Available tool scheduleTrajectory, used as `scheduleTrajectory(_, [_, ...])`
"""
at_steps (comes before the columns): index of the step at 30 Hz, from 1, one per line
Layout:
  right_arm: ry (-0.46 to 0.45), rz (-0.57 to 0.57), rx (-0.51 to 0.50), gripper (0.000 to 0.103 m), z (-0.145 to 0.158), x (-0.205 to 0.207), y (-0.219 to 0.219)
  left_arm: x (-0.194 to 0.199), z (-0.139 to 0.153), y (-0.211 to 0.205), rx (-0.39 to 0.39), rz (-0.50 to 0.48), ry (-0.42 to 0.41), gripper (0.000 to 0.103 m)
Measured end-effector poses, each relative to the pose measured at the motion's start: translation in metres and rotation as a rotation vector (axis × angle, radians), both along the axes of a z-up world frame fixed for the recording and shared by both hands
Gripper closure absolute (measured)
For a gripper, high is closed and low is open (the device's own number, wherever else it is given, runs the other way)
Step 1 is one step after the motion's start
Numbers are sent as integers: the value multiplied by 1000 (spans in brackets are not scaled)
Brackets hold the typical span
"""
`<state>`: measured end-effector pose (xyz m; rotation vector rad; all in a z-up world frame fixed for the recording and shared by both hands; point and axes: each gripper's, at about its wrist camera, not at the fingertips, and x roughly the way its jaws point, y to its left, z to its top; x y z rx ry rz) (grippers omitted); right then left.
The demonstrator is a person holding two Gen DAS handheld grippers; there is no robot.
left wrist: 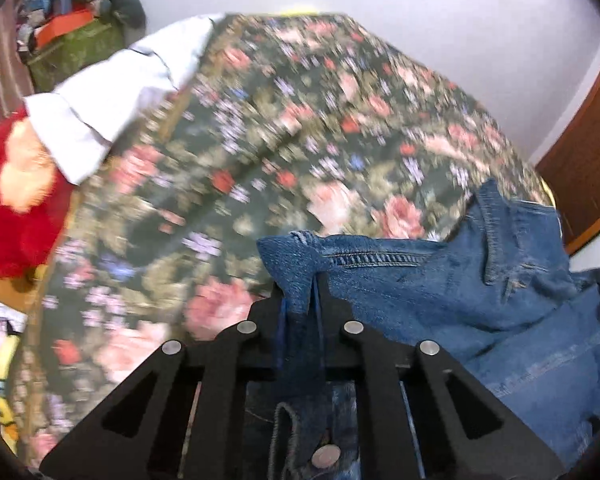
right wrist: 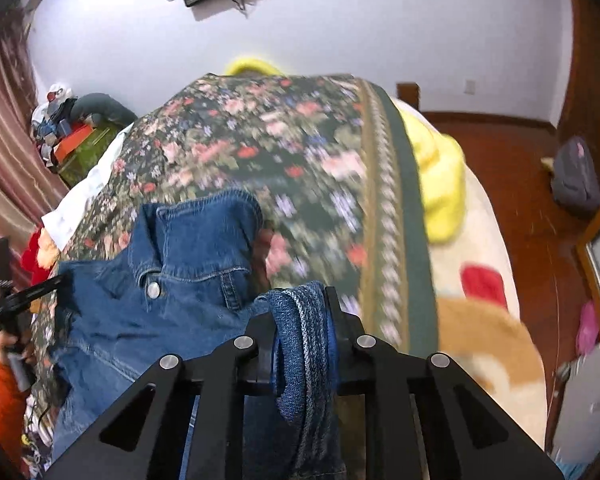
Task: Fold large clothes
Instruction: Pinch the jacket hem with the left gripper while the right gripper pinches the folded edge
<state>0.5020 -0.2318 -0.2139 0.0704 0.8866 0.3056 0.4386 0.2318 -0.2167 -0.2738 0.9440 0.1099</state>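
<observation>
Left wrist view: the left gripper is clamped on a bunched edge of the denim jacket, which hangs to its right above the floral bedspread. In the right wrist view, the right gripper pinches a folded denim hem, the jacket's collar and snap button spread to its left.

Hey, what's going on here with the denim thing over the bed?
A person is holding up a denim jacket with two handheld grippers, above a bed covered by a floral blanket. The left gripper is shut on one bunched edge of the jacket, and the right gripper is shut on another. The jacket hangs between them, not yet folded. The blurred background suggests the grippers are moving.
</observation>
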Motion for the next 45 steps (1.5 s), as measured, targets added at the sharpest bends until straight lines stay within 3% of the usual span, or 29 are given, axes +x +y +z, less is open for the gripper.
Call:
scheduleTrajectory(4, [-17, 20, -46, 88, -3, 25, 34, -13, 6, 31, 14, 48, 6, 94])
scheduleTrajectory(7, [-5, 17, -102, 88, -19, 38, 52, -18, -12, 47, 18, 78, 53, 94])
scheduleTrajectory(11, [20, 13, -258, 85, -47, 44, 63, -17, -37, 54, 57, 108, 101, 94])
scheduleTrajectory(12, [52, 14, -280, 82, -57, 47, 62, -15, -45, 55, 55, 111, 115, 93])
scheduleTrajectory(15, [73, -21, -278, 58, -67, 49, 52, -12, -61, 62, 37, 139, 140, 89])
scheduleTrajectory(17, [78, -59, -270, 33, -67, 50, 41, -14, -64, 61, 30, 151, 122, 89])
scheduleTrajectory(19, [103, -84, -235, 28, -69, 51, 30, -15, -65, 59, 45, 141, 120, 89])
scheduleTrajectory(23, [180, -105, -133, 28, -66, 50, 16, -17, -60, 49, 119, 95, 162, 86])
scheduleTrajectory(26, [198, -107, -98, 28, -53, 43, 15, -25, -51, 42, 158, 63, 177, 85])
scheduleTrajectory(28, [192, -88, -89, 28, -37, 32, 17, -33, -41, 39, 145, 49, 182, 85])
scheduleTrajectory(35, [66, -7, -67, 28, 41, -22, 23, -71, 28, 22, 131, 21, 74, 81])
scheduleTrajectory(39, [-18, 40, -41, 26, 87, -67, 24, -105, 74, 7, 127, -5, -42, 52])
scheduleTrajectory(41, [-40, 54, -21, 18, 99, -85, 24, -120, 91, -1, 125, -21, -89, 48])
scheduleTrajectory(45, [-66, 83, 21, 15, 115, -129, 21, -152, 110, -12, 109, -42, -130, 40])
